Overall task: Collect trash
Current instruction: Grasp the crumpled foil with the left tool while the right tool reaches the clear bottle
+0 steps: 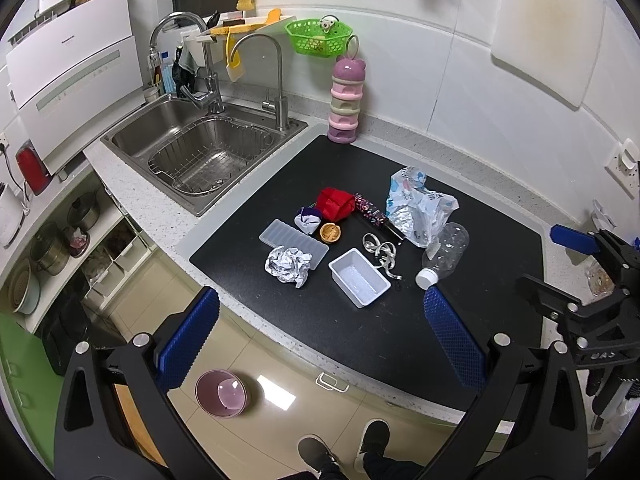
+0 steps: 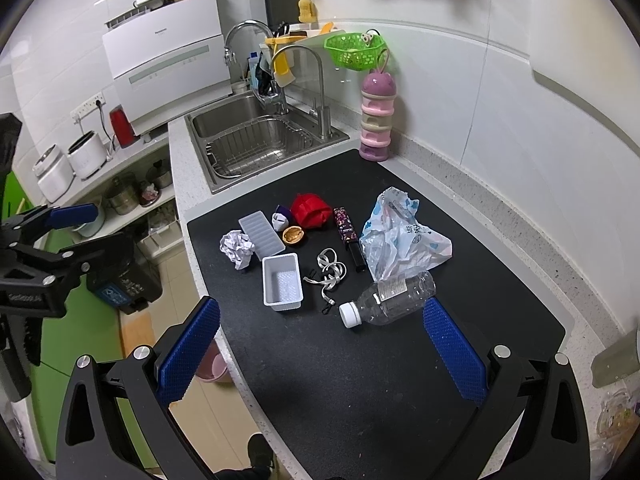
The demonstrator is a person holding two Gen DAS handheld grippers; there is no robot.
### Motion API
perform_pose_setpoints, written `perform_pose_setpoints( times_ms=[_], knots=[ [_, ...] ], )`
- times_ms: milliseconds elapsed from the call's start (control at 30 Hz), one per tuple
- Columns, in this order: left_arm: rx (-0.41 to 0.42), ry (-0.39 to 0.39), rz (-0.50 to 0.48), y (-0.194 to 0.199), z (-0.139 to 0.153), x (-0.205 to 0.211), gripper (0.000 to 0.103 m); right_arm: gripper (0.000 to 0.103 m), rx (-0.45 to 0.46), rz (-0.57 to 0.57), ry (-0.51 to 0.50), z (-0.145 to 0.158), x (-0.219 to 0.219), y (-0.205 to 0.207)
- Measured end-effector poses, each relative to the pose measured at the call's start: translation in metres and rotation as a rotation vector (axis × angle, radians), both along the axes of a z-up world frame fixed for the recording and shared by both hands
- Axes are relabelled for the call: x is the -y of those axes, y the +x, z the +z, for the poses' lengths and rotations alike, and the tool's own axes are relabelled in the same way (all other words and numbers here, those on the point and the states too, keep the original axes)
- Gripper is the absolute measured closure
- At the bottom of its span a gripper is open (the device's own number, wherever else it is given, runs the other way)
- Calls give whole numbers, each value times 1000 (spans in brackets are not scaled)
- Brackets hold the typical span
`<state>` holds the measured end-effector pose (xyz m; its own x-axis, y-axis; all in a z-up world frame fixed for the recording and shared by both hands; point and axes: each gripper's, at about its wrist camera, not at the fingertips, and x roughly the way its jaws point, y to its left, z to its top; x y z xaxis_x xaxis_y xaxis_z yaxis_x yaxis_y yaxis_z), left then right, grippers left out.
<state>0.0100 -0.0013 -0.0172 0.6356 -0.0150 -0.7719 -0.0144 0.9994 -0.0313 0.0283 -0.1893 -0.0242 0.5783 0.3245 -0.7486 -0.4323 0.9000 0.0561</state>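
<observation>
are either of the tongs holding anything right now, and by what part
Nothing is held. The left tongs and right tongs both hover open above the black mat, with the clear plastic bottle and other items lying untouched.

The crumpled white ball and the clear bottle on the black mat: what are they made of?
The crumpled white ball looks like matte paper: sharp creases, faint print. The clear bottle with white cap appears to be thin glossy plastic: see-through, ribbed, lying on its side.
</observation>
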Motion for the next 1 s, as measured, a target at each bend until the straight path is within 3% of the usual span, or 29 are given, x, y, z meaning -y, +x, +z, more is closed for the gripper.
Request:
perform_pose_setpoints(
  times_ms=[367, 1000],
  knots=[
    [-83, 8, 14, 70, -52, -19, 3, 5, -52, -5, -16, -17, -2, 16],
    [-331, -51, 122, 170, -165, -59, 3, 6, -131, -59, -45, -47, 15, 56]
  ],
)
